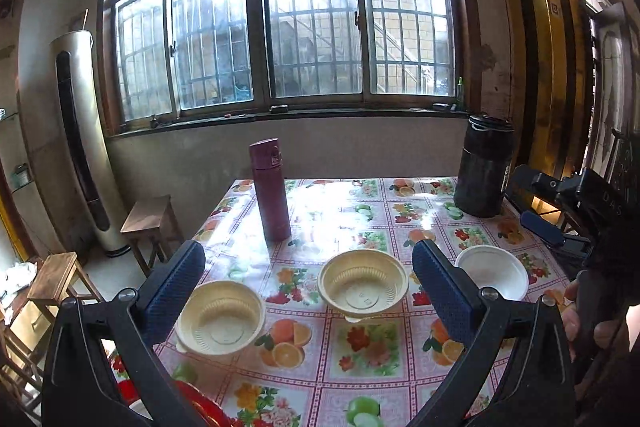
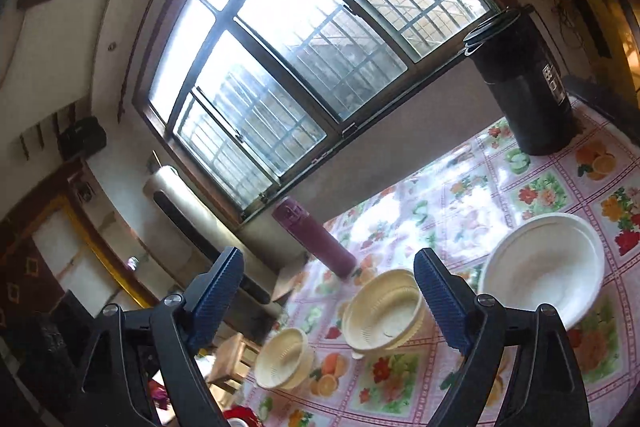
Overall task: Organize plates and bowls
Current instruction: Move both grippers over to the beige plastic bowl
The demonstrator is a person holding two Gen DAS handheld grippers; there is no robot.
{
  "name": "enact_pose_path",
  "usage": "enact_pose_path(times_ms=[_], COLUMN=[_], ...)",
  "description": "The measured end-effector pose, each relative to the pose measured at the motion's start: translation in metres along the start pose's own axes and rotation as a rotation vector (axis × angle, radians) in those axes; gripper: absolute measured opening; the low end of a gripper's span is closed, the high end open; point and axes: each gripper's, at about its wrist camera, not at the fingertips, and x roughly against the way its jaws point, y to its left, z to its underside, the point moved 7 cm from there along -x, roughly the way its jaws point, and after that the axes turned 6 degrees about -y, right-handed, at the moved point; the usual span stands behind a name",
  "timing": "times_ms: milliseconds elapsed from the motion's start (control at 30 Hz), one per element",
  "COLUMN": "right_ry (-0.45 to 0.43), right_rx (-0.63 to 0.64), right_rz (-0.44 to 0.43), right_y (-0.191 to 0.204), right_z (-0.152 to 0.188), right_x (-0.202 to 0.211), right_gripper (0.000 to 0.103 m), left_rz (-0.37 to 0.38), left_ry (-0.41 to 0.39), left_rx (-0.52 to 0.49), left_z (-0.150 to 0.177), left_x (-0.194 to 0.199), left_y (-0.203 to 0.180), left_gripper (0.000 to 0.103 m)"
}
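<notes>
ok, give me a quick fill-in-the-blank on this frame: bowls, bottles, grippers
1. The table holds ___ bowls in a row.
2. The white bowl sits at the ___ end of the row in the left wrist view.
3. The maroon bottle stands ___.
4. The left gripper and right gripper both hold ___.

Missing words: three; right; upright; nothing

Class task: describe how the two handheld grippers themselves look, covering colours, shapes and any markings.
Left gripper: two black angular arms with silver pivot screws, ending in flat fingers faced with ribbed dark-blue pads. Right gripper: the same black arms, silver screws and ribbed blue fingers. From the left view its black body carries pale lettering, partly readable as "DAS".
</notes>
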Motion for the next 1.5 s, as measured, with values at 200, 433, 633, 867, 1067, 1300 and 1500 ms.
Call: enact_pose_path(times_ms=[200, 433, 633, 867, 1067, 1300, 1500], right_ry=[-0.031, 0.156, 0.252, 0.336, 0.358, 0.351, 0.371], right_rx=[-0.12, -0.094, -0.091, -0.124, -0.107, -0.081, -0.018], right_rz=[-0.112, -0.026, 0.086, 0.143, 0.175, 0.223, 0.28], right_y=[0.01, -0.02, -0.058, -0.088, -0.098, -0.11, -0.113], right_z=[-0.029, 0.018, 0.047, 0.084, 0.103, 0.106, 0.12], right_x=[-0.036, -0.092, -0.112, -0.142, -0.154, -0.157, -0.164], right_gripper=[0.094, 0.096, 0.096, 0.092, 0.085, 0.079, 0.076], left_rz=[-0.066, -0.038, -0.121, -0.203, -0.197, -0.189, -0.16], left_ry=[-0.063, -0.088, 0.146, 0.278, 0.335, 0.328, 0.36], left_rx=[-0.022, 0.047, 0.131, 0.208, 0.334, 0.319, 0.341], left_z=[-0.067, -0.028, 0.059, 0.109, 0.13, 0.134, 0.143], left_x=[-0.009, -0.031, -0.107, -0.16, -0.179, -0.183, -0.193], left_y=[0.011, 0.004, -0.011, -0.008, 0.01, 0.006, 0.009], left_gripper=[0.103, 0.103, 0.103, 0.103, 0.103, 0.103, 0.103])
